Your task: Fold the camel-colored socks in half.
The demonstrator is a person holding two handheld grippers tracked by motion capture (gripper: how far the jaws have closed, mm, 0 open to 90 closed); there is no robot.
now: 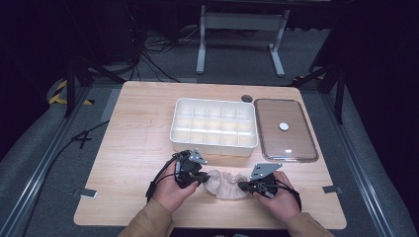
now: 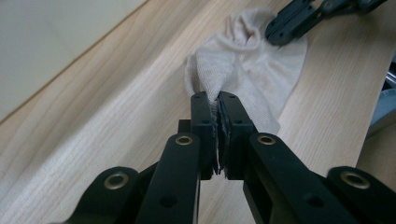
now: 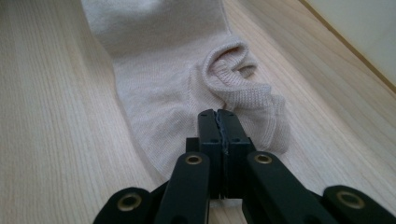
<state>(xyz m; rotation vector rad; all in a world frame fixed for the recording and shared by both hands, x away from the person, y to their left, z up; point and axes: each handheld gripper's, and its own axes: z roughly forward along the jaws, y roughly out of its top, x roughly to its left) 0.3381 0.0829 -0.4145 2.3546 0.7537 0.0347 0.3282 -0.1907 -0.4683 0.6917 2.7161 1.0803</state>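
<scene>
Sock [image 1: 228, 184] lay on the table [image 1: 138, 128] near the divided tray [image 1: 213, 146], left gripper [image 2: 218, 100] and right gripper [image 3: 219, 116] each clamped on an end, so folding looked next, needing both ends brought together.

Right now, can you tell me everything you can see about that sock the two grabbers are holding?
The sock is pale beige and looks like thin, soft knit with a ribbed cuff. It lies crumpled on the wooden table, near the front edge, in front of the white divided box. The left gripper is shut on one end, bunching the fabric into a raised fold. The right gripper is shut on the other end, beside the curled cuff opening. The middle sags onto the table.
</scene>
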